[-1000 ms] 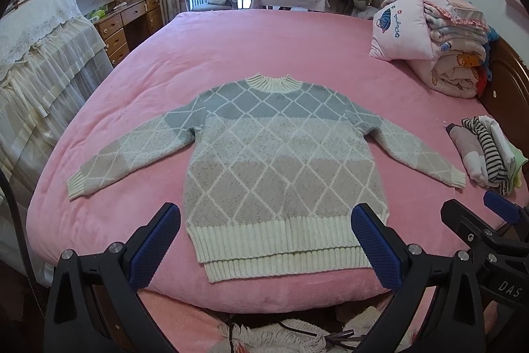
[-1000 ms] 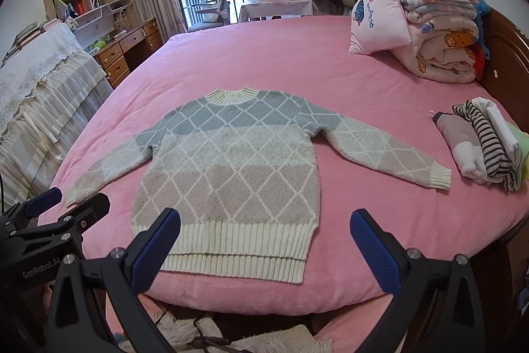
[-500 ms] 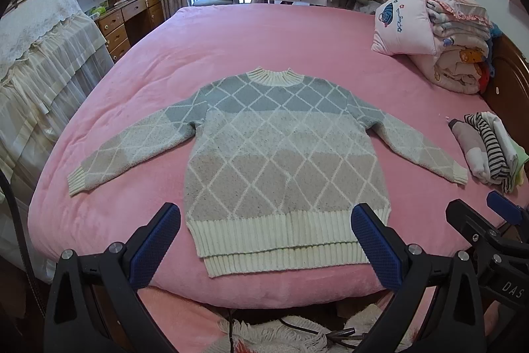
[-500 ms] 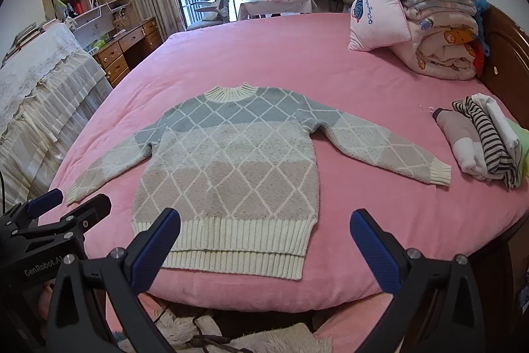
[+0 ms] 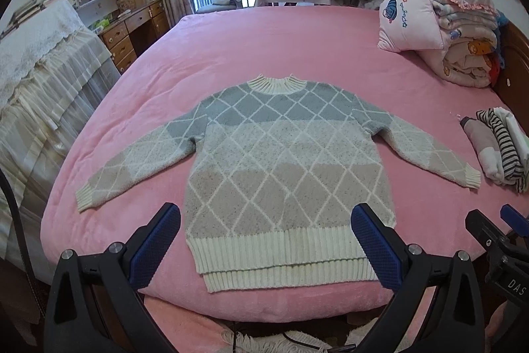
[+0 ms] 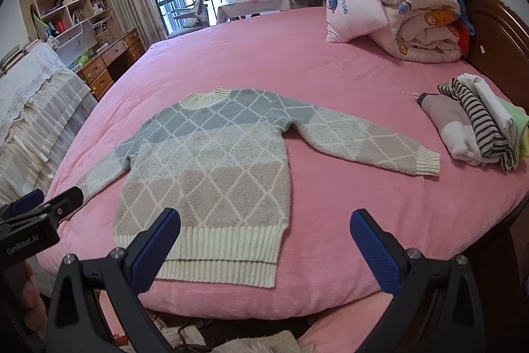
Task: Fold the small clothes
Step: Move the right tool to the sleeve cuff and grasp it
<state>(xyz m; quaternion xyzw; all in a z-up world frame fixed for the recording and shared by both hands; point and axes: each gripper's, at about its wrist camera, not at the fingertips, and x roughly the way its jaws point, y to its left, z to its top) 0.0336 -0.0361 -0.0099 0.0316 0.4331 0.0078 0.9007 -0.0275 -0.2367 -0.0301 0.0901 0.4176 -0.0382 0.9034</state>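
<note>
Sweater spread flat on the bed, both claws wide open and holding nothing.

The sweater (image 5: 284,174) lies face up near the front edge of the pink bed (image 5: 297,42), sleeves stretched out to both sides. The left gripper (image 5: 266,245) and the right gripper (image 6: 264,248) hover above the hem. I think it is best to pinch one sleeve at the cuff (image 6: 426,159) first and lay it straight across the chest, without dragging the body.

"GenRobot.AI" on left hand-held gripper (image 6: 33,214) body; "DAS" on right hand-held gripper (image 5: 496,240) body.
</note>
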